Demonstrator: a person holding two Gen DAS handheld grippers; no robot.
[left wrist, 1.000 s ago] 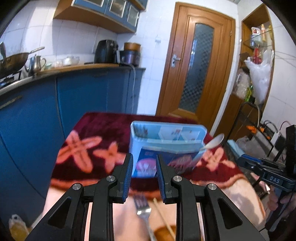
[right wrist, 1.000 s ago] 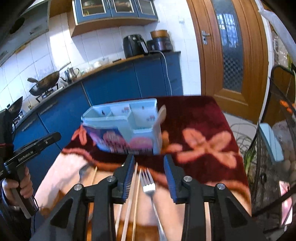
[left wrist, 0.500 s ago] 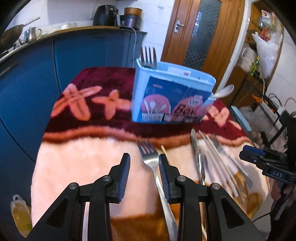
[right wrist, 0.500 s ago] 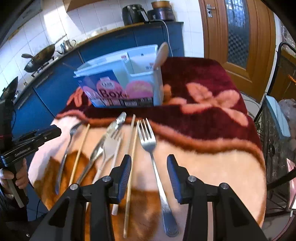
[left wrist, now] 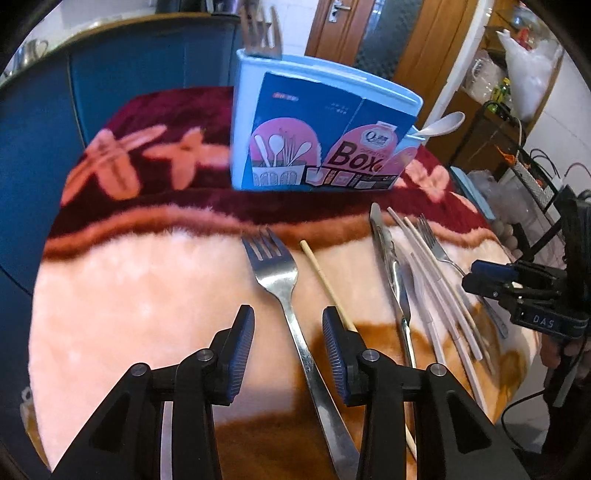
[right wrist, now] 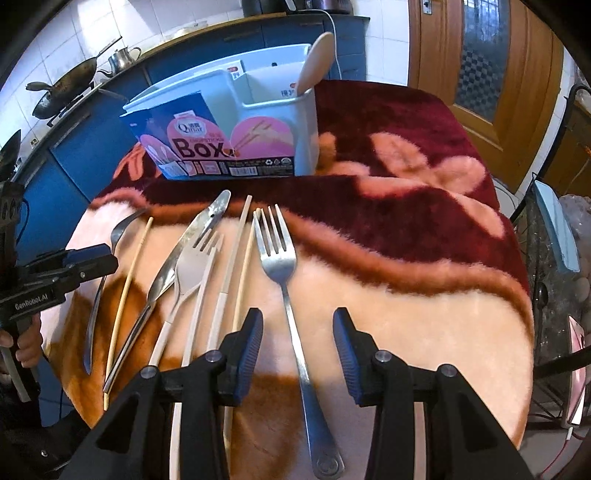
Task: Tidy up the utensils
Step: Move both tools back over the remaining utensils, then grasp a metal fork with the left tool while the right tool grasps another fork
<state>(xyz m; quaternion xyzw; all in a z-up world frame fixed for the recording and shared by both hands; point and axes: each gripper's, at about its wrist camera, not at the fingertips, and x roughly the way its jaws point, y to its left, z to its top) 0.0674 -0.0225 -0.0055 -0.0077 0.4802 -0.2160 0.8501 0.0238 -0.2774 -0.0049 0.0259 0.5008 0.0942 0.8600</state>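
Observation:
A light blue utensil box point(left wrist: 317, 129) stands at the back of the table; it also shows in the right wrist view point(right wrist: 236, 122). A fork point(left wrist: 260, 35) and a pale spoon point(left wrist: 445, 124) stick out of it. My left gripper point(left wrist: 288, 345) is open, its fingers either side of a steel fork point(left wrist: 291, 295) lying on the cloth. My right gripper point(right wrist: 297, 350) is open over another steel fork point(right wrist: 288, 295). A knife point(right wrist: 184, 243), a beige fork point(right wrist: 192, 269) and chopsticks point(right wrist: 236, 251) lie between them.
The table wears a plush cloth point(right wrist: 406, 184) in dark red, pink and brown. Blue kitchen cabinets point(left wrist: 129, 85) stand behind it, a wooden door point(right wrist: 487, 55) at the back right, a wire rack point(right wrist: 546, 277) by the right edge.
Both grippers have come down from box height to just above the table. Each now straddles a fork lying on the cloth. The jaws have widened slightly.

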